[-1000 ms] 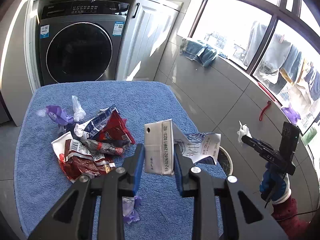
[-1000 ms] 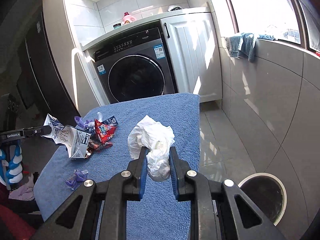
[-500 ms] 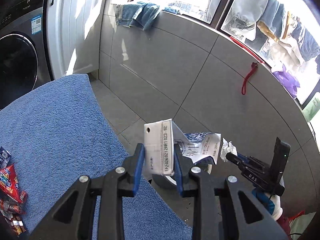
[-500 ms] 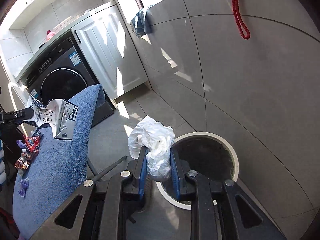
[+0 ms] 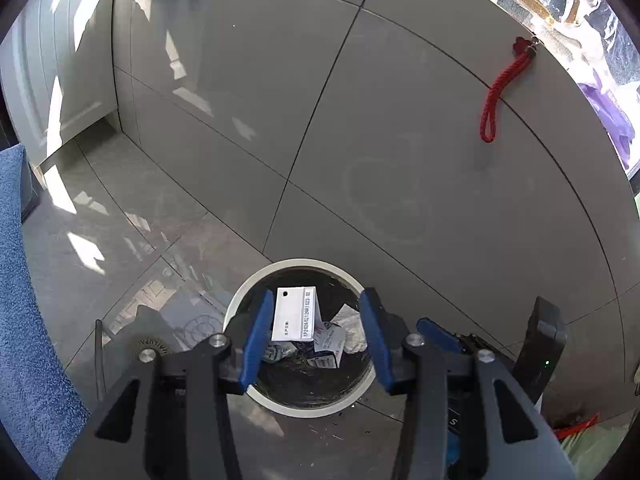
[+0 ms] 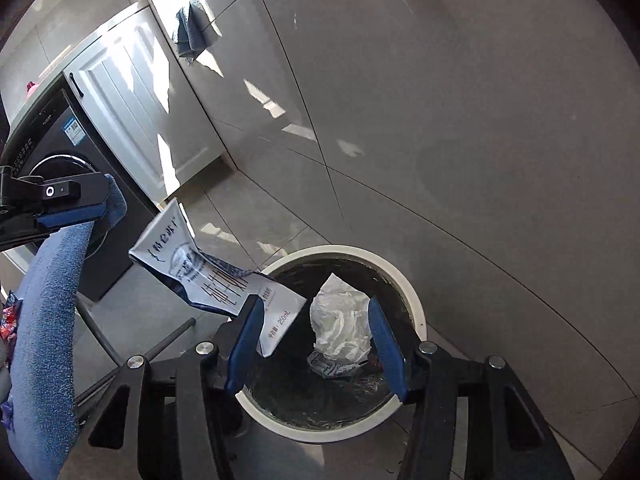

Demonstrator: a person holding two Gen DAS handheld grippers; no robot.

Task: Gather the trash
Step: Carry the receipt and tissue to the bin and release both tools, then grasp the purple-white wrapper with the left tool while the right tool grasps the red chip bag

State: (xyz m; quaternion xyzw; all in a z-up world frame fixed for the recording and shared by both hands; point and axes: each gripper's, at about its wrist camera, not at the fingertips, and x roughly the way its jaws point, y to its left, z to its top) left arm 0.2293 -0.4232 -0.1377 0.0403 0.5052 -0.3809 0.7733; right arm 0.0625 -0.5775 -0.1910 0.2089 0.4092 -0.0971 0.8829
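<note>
The flattened milk carton sits between the spread jaws of the left gripper, touching neither, at lower centre over the round white-rimmed bin. In the right wrist view the crumpled white tissue hangs between the right gripper's parted jaws, above the bin.

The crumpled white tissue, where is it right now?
The crumpled white tissue is over the round bin, between the right gripper's open fingers, touching neither.
</note>
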